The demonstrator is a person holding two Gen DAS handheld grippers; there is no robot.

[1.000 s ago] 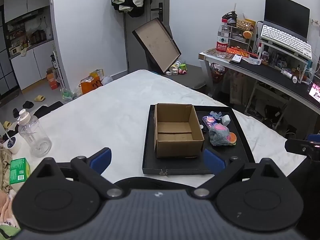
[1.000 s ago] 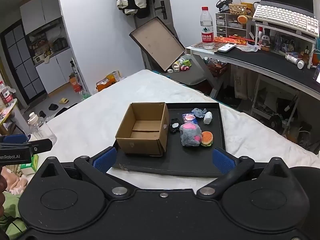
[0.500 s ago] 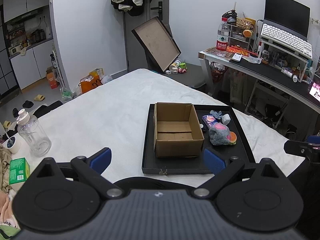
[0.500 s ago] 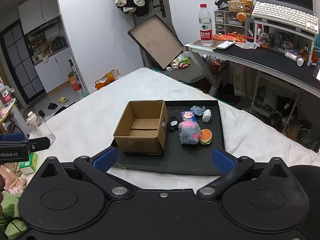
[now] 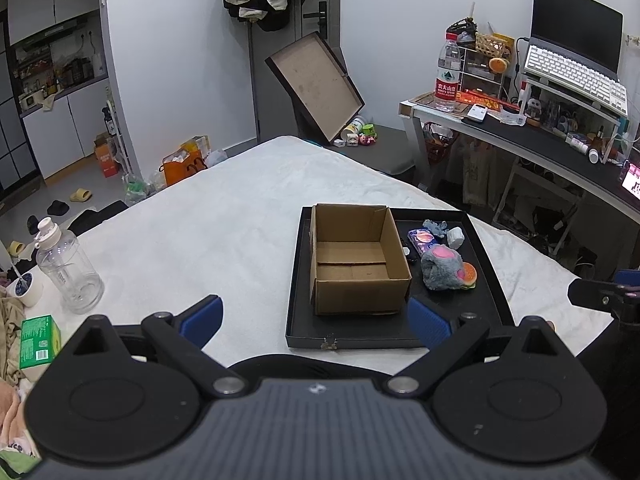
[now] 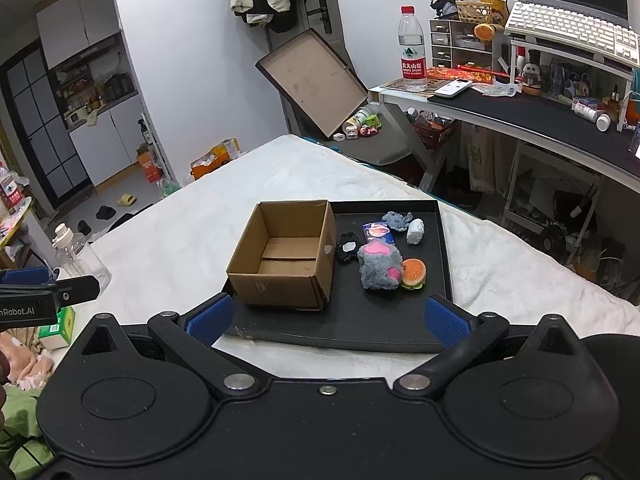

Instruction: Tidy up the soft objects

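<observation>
An empty open cardboard box point(image 5: 356, 264) point(image 6: 286, 256) stands on the left part of a black tray point(image 5: 492, 300) point(image 6: 360, 332) on the white bed. Beside it on the tray lie a grey and pink plush paw point(image 5: 440, 268) point(image 6: 379, 266), a small burger toy point(image 5: 468, 274) point(image 6: 414, 274), a blue plush point(image 6: 396, 220), a white soft piece point(image 6: 415, 231), a blue packet point(image 6: 377, 232) and a black toy point(image 6: 347, 250). My left gripper point(image 5: 314, 318) is open and empty, in front of the tray. My right gripper point(image 6: 328, 318) is open and empty, near the tray's front edge.
A clear water bottle point(image 5: 66, 270) point(image 6: 78, 254), a roll of tape point(image 5: 26, 288) and a green box point(image 5: 38, 342) are at the bed's left. A desk point(image 6: 540, 116) with keyboard and bottle stands at right. A tilted box lid point(image 6: 314, 80) leans behind the bed.
Both views have drifted only slightly; the right one has moved a little closer to the tray. Both grippers stay open and nothing on the tray has moved.
</observation>
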